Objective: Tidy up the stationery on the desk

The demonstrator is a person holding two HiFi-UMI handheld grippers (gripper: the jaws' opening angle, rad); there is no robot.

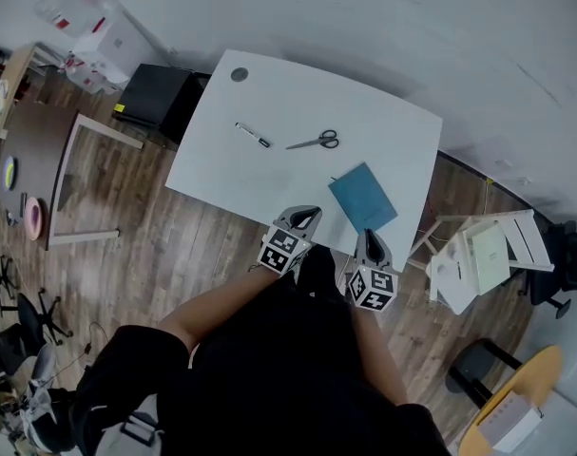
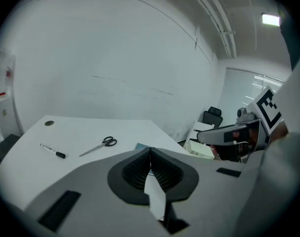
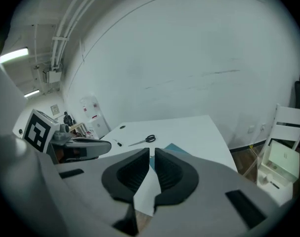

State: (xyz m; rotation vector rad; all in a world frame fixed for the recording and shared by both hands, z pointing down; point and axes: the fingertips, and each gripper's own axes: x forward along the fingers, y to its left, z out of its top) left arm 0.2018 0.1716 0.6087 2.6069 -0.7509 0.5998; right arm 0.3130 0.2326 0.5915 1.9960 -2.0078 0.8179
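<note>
- Both claws are empty. Your left claw [image 1: 305, 215] has its jaws pressed together and your right claw [image 1: 368, 237] nearly so.
- The pen [image 1: 253, 135] and scissors [image 1: 315, 142] lie mid-tabletop [image 1: 269, 93], well apart from the claws. The blue booklet [image 1: 362, 197] lies just ahead of the right claw.
- The pen looks light and apt to roll, so pinch it mid-barrel. The scissors look stiff and slick, so grip them near the pivot.
- The booklet's thickness is hard to make out.
</note>
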